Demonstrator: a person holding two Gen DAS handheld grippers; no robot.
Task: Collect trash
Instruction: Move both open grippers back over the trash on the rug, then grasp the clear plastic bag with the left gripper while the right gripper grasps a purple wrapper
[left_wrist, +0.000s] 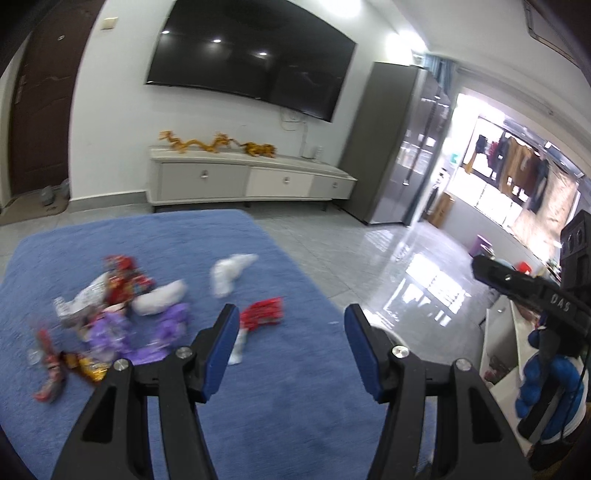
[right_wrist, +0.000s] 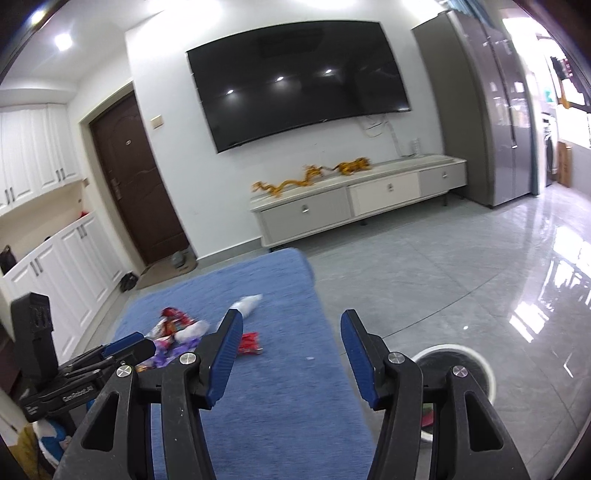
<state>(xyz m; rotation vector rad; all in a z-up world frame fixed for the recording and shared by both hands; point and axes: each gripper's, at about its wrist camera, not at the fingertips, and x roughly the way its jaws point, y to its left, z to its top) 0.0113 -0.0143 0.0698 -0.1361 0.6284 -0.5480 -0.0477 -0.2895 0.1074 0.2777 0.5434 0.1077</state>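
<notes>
Blurred trash lies on a blue cloth surface (left_wrist: 258, 387): a pile of red, purple and silver wrappers (left_wrist: 110, 314), two white crumpled tissues (left_wrist: 231, 273), and a red wrapper (left_wrist: 262, 314) just left of my left gripper (left_wrist: 291, 314). That gripper hangs open above the cloth, holding nothing. My right gripper (right_wrist: 291, 317) is open too, over the cloth's right part, with nothing between its blue pads. In its view the red wrapper (right_wrist: 249, 341) and a tissue (right_wrist: 249, 304) lie left of it. A white bin with a dark liner (right_wrist: 454, 365) stands on the floor at lower right.
Glossy grey tile floor (right_wrist: 461, 277) lies right of the cloth's edge. A low TV cabinet (right_wrist: 354, 199) with gold dragon ornaments stands under a wall TV (right_wrist: 299, 85). A grey fridge (right_wrist: 480, 110) is at the right, a brown door (right_wrist: 129, 177) and white cupboards at the left.
</notes>
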